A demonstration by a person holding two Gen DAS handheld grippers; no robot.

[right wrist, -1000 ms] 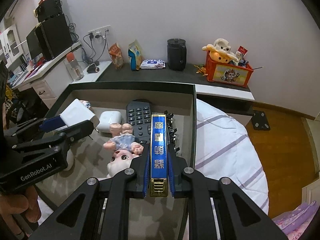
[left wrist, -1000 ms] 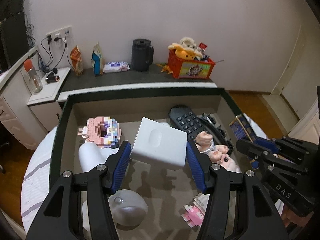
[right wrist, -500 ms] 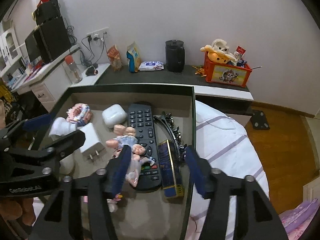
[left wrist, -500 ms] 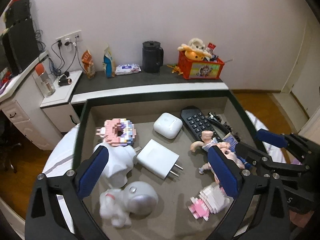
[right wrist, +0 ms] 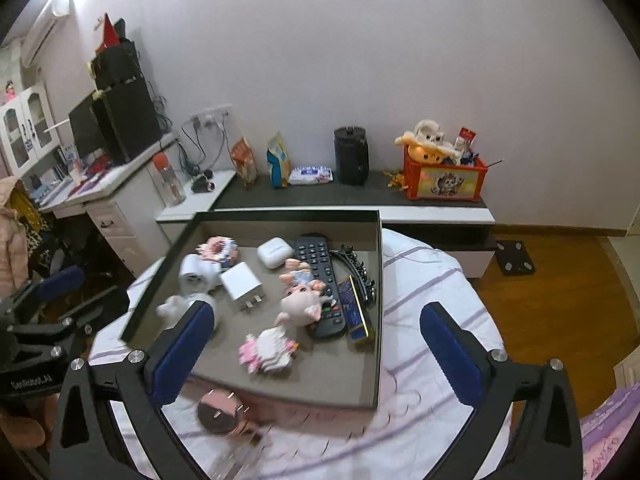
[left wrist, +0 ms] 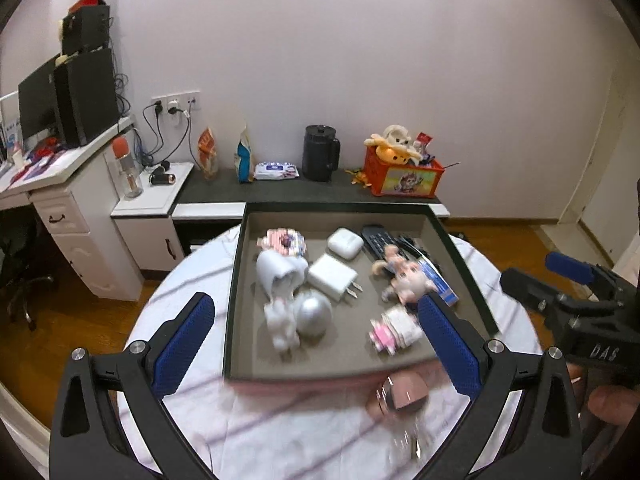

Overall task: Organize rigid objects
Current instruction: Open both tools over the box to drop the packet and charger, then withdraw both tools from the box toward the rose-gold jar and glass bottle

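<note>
1. Pink disc (left wrist: pixel 402 392) lying on the counter's (left wrist: pixel 280 432) striped cloth, just outside the near rim of the tray (left wrist: pixel 233 300), not yet in with the rest. Too blurred to name exactly.
2. Probably light, stiff and smooth-shelled, so likely to slip at its rounded edge. Best pinched across its width, kept flat, with a modest squeeze.
3. Something glinting just beside it on the cloth, too smeared to identify.
4. Left gripper (left wrist: pixel 312 304): jaws opening, spread wide, nothing pinched. Disc seen low in the frame, close beside the right-hand finger, down on the cloth rather than between the pads.
5. Right gripper (right wrist: pixel 316 312): jaws opening too, wide and empty. Disc (right wrist: pixel 220 408) close by the left-hand finger, low in the frame.
6. Charger (left wrist: pixel 332 276), remote (right wrist: pixel 320 276) and doll (right wrist: pixel 298 304) loose inside the tray, clear of both pairs of jaws.
</note>
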